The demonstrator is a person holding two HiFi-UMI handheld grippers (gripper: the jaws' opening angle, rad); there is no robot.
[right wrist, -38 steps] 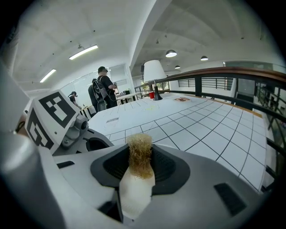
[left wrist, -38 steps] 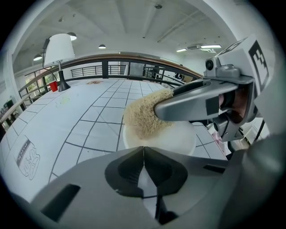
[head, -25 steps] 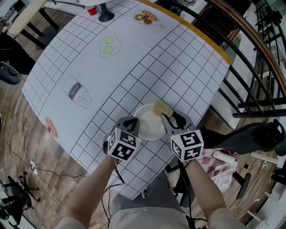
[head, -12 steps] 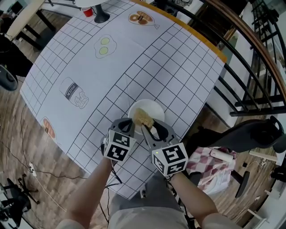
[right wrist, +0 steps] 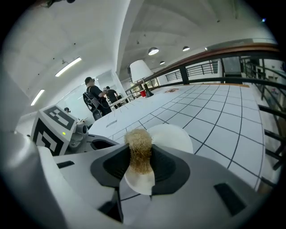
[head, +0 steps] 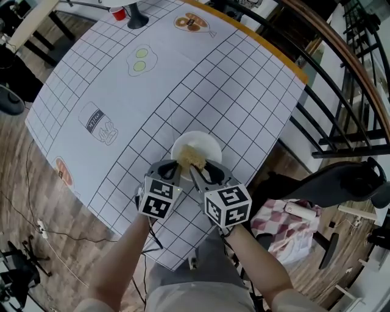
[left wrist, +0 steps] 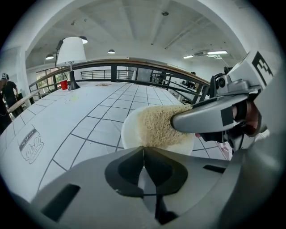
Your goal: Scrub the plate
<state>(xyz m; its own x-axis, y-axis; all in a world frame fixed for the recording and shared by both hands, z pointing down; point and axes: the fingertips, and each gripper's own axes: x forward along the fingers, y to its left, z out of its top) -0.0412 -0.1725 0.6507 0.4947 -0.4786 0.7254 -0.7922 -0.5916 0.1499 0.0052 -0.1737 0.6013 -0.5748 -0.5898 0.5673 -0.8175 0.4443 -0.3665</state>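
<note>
Both tongs closed: right tongs (head: 198,170) pinch sponge (head: 191,157), left tongs (head: 172,167) hide plate (head: 210,145) rim.

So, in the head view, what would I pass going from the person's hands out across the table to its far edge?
Left gripper and right gripper side by side → white plate, with the sponge on its near side → cucumber-slice drawing → black lamp base and red cup.

Head view overhead, others low (sharing plate (head: 208,145))
</note>
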